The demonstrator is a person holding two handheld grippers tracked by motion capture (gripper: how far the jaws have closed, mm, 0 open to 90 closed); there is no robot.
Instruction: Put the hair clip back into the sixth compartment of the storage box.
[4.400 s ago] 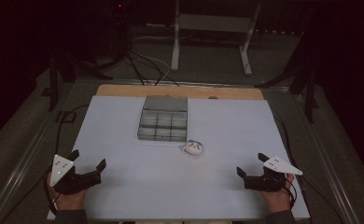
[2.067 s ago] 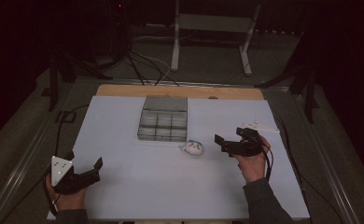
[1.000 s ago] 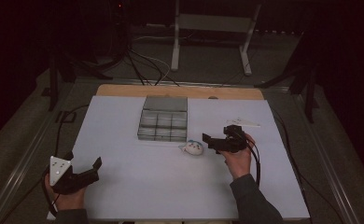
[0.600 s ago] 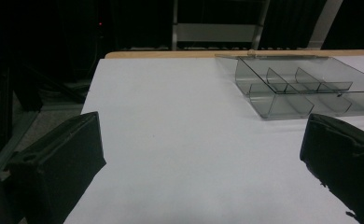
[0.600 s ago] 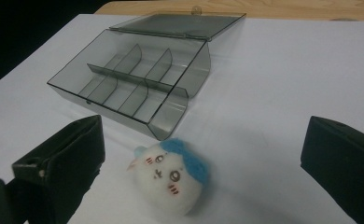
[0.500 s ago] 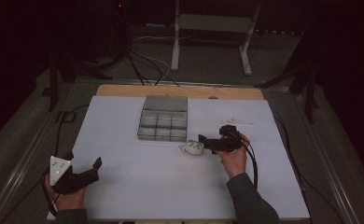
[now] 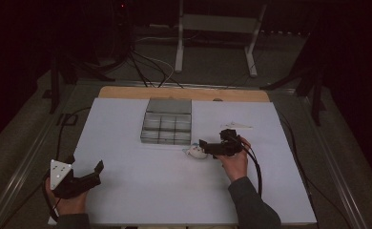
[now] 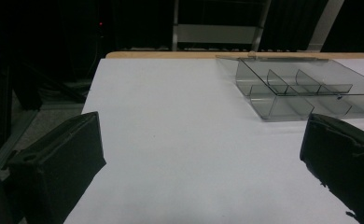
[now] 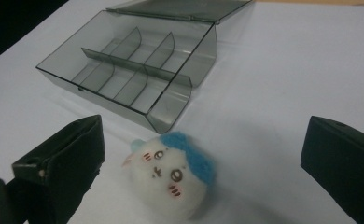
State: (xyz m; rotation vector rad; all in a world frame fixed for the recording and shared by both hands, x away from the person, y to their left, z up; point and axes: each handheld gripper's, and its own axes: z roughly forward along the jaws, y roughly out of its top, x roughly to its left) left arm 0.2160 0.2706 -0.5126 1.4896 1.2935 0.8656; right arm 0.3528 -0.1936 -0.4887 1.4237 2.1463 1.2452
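Note:
A small white plush toy (image 9: 173, 176) with blue on its head and a drawn face lies on the white table (image 7: 141, 191), just in front of a clear grey compartment box (image 7: 167, 127) with its lid open. My right gripper (image 7: 207, 148) is open and low over the table, its jaws on either side of the plush toy (image 7: 195, 151) without touching it. The box (image 9: 133, 65) stands just beyond the toy, with nothing visible in its compartments. My left gripper (image 7: 92, 172) rests open at the near left corner, nothing between its jaws; the box (image 8: 301, 88) lies far ahead of it.
A thin pale strip (image 7: 236, 126) lies on the table right of the box. A wooden edge (image 7: 184, 93) runs along the far side. Cables and a white stand (image 7: 212, 28) sit on the floor behind the table. Metal rails flank both sides.
My right gripper has travelled from the near right corner leftward and forward to the plush toy, and its open jaws now straddle it. The left gripper has stayed put.

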